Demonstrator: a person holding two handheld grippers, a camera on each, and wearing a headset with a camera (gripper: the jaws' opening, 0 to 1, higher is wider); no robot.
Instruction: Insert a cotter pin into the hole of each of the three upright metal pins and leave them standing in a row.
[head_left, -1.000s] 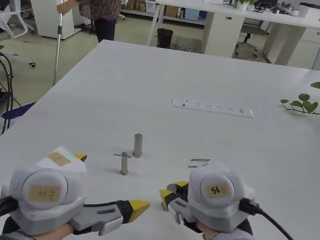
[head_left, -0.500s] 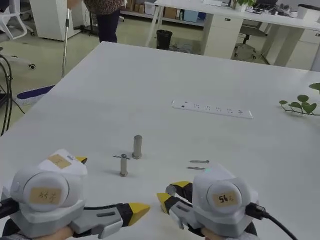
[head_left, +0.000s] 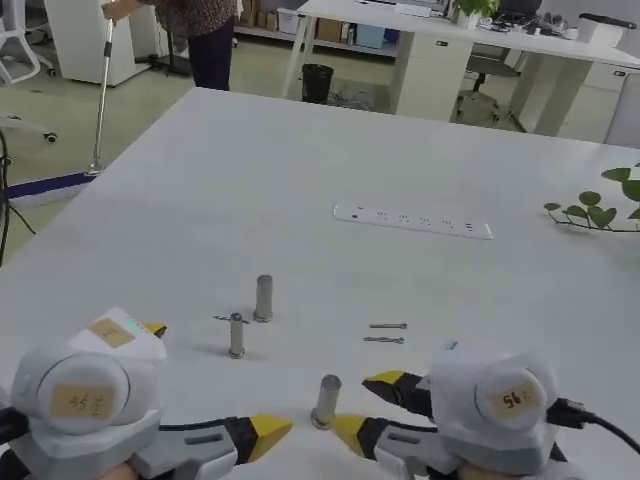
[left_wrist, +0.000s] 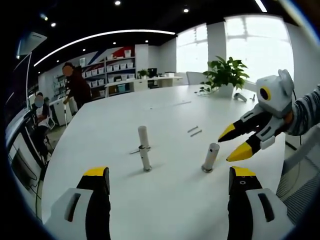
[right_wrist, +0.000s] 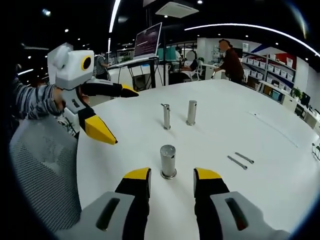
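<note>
Landmark for this report: the fitted pin (head_left: 237, 335), upright on the white table (head_left: 480, 300) with a cotter pin (head_left: 226, 319) crossing it near the top.

1. Far pin (head_left: 263, 298): upright, just beyond the fitted pin and slightly to its right in the head view. The two stand close but apart.
2. Near pin (head_left: 327, 400): on its base, nearer the person than the fitted pin and to its right, well apart from it. It sits off the line through the other two.
3. Loose cotter pins (head_left: 386, 333): two, lying flat side by side, to the right of the fitted pin and beyond the near pin.
4. Left gripper (head_left: 212, 380): on the person's side of the fitted pin and to its left. Its jaws are spread wide and hold nothing. In its own view, all three pins stand ahead of the gap.
5. Right gripper (head_left: 360, 404): to the right of the fitted pin, right beside the near pin. Its jaws are parted by a narrow gap and grip nothing. In the right gripper view the near pin (right_wrist: 168, 161) stands just ahead of the yellow tips, centred on the gap. Contact cannot be confirmed.
6. Power strip (head_left: 412, 221): flat on the table, well beyond the fitted pin and to its right. A plant (head_left: 600, 210) lies further right.
7. A person (head_left: 195, 30) stands on the floor past the far table edge.
</note>
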